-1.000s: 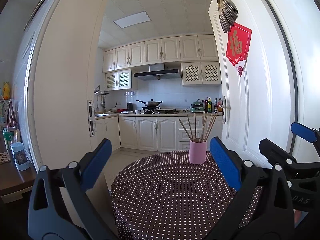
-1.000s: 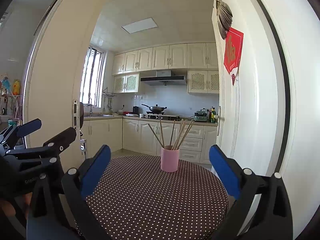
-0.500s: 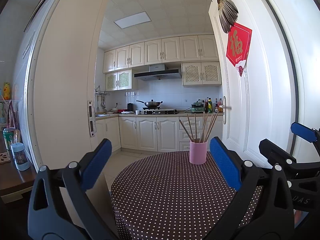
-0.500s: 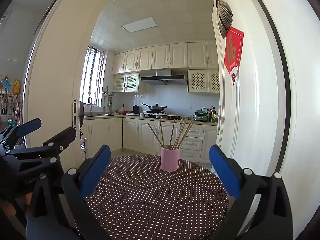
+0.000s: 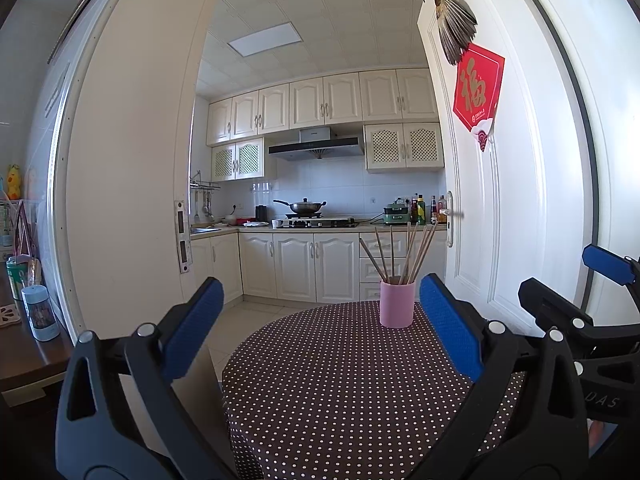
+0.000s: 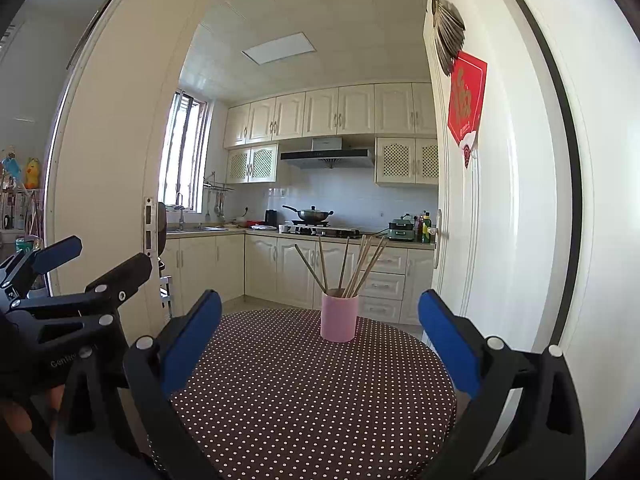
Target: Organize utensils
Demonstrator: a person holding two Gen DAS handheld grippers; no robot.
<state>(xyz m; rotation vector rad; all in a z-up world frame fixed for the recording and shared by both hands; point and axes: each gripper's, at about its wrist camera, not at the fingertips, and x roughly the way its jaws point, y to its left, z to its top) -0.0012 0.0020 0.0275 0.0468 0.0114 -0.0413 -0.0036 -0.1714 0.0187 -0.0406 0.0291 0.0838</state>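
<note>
Chopsticks (image 5: 400, 256) upright (pink cup (image 5: 397, 304), far edge)

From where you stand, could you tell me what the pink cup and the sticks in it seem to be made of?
The pink cup looks like matte plastic or glazed ceramic: smooth, uniformly coloured, no shine. The sticks look like bare wood or bamboo chopsticks: thin, straight, pale brown.

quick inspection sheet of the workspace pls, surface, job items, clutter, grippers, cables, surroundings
surface: round table under a brown polka-dot cloth
job's things: pink cup upright near the far edge, holding chopsticks fanned out
clutter: nothing seen on the table
grippers: left gripper and right gripper both open, empty, short of the cup
cables: nothing seen
surroundings: open white door with red decoration; kitchen beyond, wok on the stove
</note>
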